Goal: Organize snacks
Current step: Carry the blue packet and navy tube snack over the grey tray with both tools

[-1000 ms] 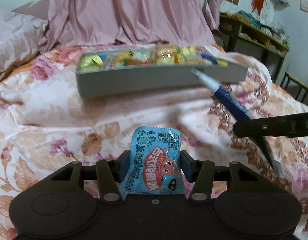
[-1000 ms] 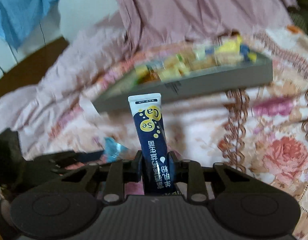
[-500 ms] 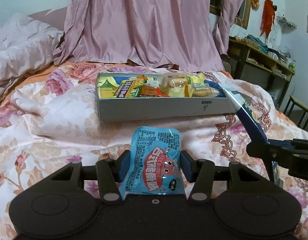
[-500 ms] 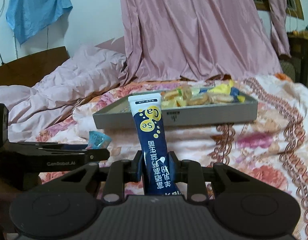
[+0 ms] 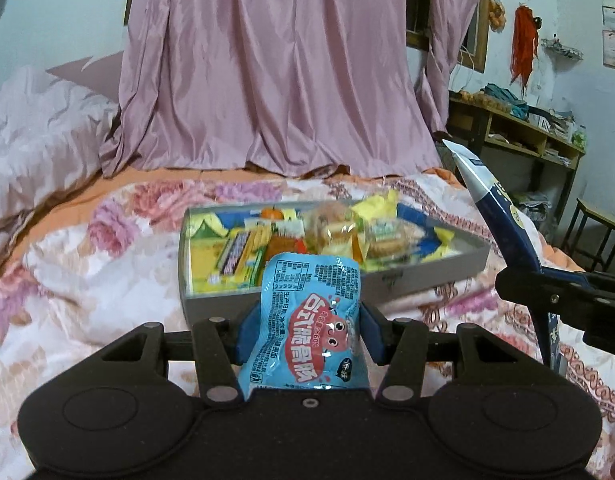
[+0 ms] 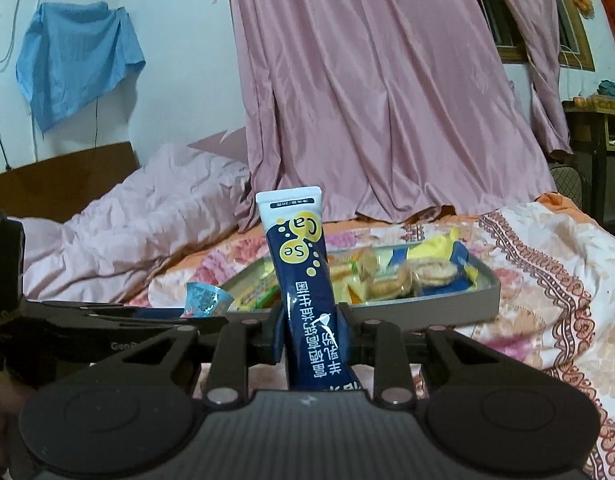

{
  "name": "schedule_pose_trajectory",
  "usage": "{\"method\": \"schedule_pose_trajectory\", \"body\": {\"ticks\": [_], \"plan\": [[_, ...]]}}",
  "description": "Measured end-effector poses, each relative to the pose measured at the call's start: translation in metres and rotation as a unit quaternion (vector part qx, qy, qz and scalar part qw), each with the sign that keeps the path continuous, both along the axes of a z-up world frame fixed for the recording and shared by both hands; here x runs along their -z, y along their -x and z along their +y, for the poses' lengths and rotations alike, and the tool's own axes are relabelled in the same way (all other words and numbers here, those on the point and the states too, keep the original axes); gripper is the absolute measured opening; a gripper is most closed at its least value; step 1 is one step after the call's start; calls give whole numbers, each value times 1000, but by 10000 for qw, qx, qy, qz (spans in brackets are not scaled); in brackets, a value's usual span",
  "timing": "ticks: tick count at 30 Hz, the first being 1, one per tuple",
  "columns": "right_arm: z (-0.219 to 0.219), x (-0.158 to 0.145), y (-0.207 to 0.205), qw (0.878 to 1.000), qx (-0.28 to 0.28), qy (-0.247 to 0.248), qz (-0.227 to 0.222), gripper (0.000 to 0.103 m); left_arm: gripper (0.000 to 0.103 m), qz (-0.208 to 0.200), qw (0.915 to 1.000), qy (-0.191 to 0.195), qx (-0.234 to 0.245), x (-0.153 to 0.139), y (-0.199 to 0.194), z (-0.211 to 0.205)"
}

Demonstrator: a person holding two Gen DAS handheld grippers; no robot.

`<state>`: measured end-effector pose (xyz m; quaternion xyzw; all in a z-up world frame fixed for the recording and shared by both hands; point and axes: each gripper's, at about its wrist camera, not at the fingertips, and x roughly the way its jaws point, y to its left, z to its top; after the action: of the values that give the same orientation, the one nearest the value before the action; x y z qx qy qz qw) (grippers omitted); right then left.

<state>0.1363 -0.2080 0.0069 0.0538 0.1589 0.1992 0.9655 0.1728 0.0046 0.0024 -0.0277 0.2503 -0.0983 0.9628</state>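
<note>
From the left wrist camera, the left tool [image 5: 303, 332] is squeezed shut on a light blue snack packet [image 5: 309, 326]. The packet stands up between the two fingers. Right in front of it, and a bit lower, a grey tray [image 5: 427, 276] sits on the bed [image 5: 87, 280]. The tray is already full of snacks [image 5: 347, 232]. Its long side runs left to right across the bed. The left tool is just short of the tray's near wall, so it likely only has to go forward and let go. At the right edge of this view, the right tool [image 5: 547, 300] holds a dark blue tube [image 5: 503, 224].

From the right wrist camera, the right tool [image 6: 311, 332] is clamped on the dark blue tube [image 6: 303, 280], which points up and tips a little left. The tray [image 6: 447, 308] lies ahead and a bit to the right. The left tool [image 6: 127, 316] and its packet [image 6: 203, 298] show on the left, near the tray's left end. Both tools look about as near to the tray.
</note>
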Motion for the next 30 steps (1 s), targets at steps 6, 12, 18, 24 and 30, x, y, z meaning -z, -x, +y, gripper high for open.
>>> {"method": "schedule_pose_trajectory", "body": {"ticks": [6,12,18,24,30], "plan": [[1,-19,-13,9997,29,76,-208,29,54,-138,9999,-25,-16,-16,-18,0],[-1,-39,-30,9990,81,180,-405,29,54,-168,9998,5,-76,-24,-43,2],[-5,-52,-55,9984,161,264,-482,29,54,-217,9997,11,-106,-29,-71,1],[-3,-60,-80,9976,210,357,-562,29,54,-280,9995,10,-116,-34,-97,-1],[1,-64,-104,9972,243,423,-564,29,54,-251,9994,173,-156,-33,-122,0]]}}
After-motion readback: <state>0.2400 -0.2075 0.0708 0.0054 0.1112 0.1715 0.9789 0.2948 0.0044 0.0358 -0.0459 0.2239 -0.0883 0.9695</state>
